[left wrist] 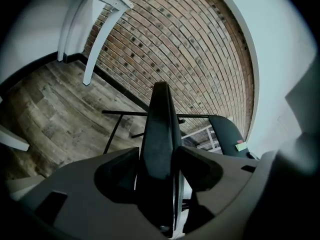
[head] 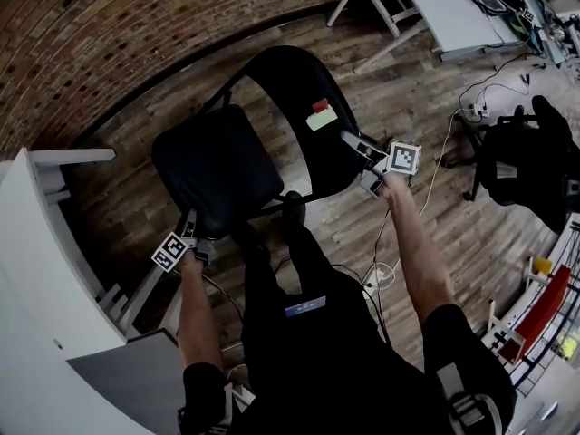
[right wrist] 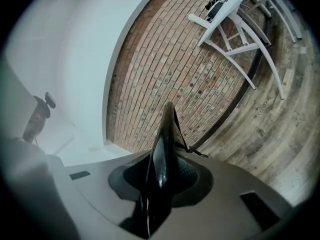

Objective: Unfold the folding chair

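My left gripper gapes wide around the seat's front edge. My right gripper clamps the backrest. The folding chair stands before the brick wall, apparently nearly unfolded; next, press the seat flat.

Wood plank floor under me here: the black folding chair stands on it, white trestle table by the brick wall, loose cables trailing about.
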The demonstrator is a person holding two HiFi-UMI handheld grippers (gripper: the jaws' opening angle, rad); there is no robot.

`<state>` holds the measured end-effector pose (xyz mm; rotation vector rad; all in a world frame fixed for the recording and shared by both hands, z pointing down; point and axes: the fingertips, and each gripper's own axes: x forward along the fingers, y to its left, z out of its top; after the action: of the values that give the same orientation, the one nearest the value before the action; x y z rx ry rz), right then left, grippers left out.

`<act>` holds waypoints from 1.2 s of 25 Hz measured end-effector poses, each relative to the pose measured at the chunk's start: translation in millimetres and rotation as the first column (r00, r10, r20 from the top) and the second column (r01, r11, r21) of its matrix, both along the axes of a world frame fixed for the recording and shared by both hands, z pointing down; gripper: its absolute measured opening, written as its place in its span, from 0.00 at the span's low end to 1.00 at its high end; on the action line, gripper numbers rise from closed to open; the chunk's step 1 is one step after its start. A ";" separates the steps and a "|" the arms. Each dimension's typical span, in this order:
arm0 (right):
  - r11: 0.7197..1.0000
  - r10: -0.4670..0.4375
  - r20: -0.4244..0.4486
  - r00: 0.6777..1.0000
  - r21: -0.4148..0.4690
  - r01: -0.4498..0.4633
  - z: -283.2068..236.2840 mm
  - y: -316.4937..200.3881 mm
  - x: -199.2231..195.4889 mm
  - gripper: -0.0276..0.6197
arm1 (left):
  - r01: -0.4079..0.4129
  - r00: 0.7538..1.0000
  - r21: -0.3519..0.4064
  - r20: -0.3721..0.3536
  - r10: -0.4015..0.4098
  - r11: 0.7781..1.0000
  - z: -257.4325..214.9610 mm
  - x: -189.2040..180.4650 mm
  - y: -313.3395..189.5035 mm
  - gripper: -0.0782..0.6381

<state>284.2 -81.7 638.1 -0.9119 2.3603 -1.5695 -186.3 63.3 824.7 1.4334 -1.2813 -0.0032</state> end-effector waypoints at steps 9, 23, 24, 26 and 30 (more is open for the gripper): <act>1.000 0.005 0.022 1.000 -0.005 -0.004 7.0 -2.2 3.4 0.19 | -0.009 0.999 -0.030 0.036 0.010 1.000 6.5 -8.4 0.9 0.46; 0.999 0.018 0.055 0.998 -0.033 -0.017 31.7 -0.6 0.7 0.19 | 0.032 0.999 -0.035 0.026 -0.032 0.999 28.3 -39.3 12.0 0.46; 0.999 0.018 0.059 0.998 -0.033 -0.016 32.1 -0.2 -1.1 0.19 | 0.037 0.999 -0.039 0.029 -0.036 0.999 30.8 -42.1 13.3 0.46; 0.999 0.018 0.063 0.998 -0.032 -0.016 34.3 1.1 -5.8 0.19 | 0.046 0.998 -0.048 0.042 -0.044 0.998 35.1 -50.1 16.8 0.46; 0.999 0.013 0.070 0.997 -0.043 -0.010 42.9 7.6 -20.0 0.19 | 0.073 0.996 -0.051 0.061 -0.069 0.996 43.7 -71.1 27.7 0.45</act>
<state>264.3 -74.1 681.0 -0.8625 2.2785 -1.6262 -257.4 91.0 868.5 1.3505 -1.3704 0.0254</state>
